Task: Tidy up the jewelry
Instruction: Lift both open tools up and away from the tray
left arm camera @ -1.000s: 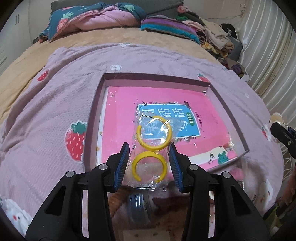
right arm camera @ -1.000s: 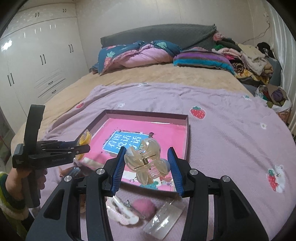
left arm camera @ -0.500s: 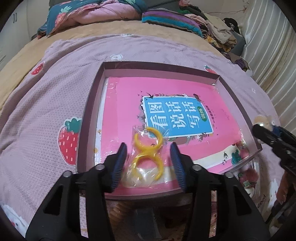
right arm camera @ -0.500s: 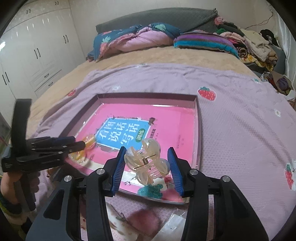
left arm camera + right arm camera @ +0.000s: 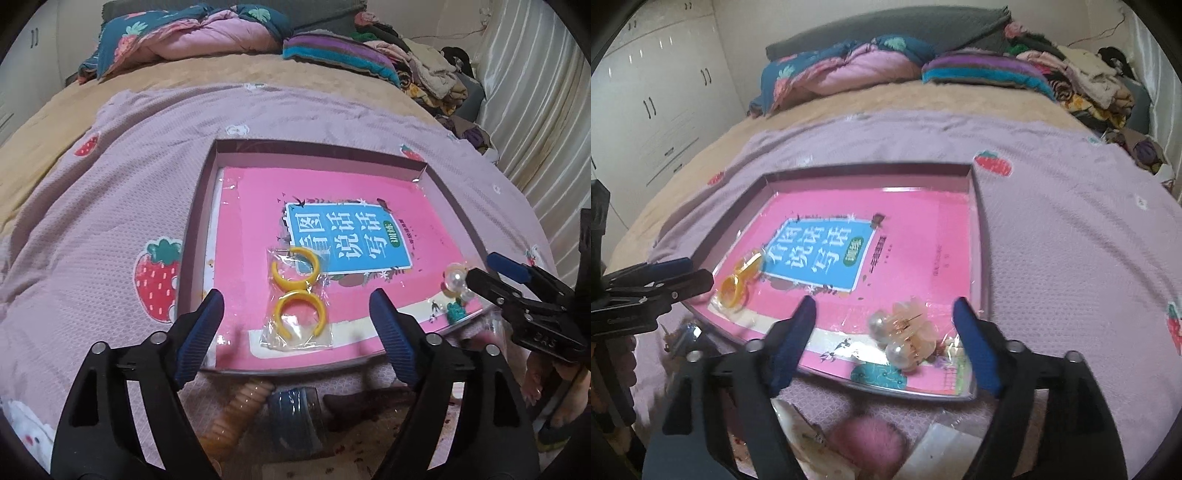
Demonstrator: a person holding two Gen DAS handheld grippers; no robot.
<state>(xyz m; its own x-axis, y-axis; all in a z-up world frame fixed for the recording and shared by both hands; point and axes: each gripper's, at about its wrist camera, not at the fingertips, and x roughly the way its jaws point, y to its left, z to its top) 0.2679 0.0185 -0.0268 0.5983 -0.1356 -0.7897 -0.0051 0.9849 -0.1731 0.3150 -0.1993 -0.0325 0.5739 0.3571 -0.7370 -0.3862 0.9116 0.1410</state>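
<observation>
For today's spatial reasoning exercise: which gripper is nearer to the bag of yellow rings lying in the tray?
Left. The left gripper straddles the bag of yellow rings, jaws opening and clear of it. The right gripper is over the pearl hair claw at the tray's opposite near corner.

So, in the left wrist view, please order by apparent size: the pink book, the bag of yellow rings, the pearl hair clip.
1. pink book
2. bag of yellow rings
3. pearl hair clip, partly hidden behind the right tongs, so its full size is unsure.
</observation>
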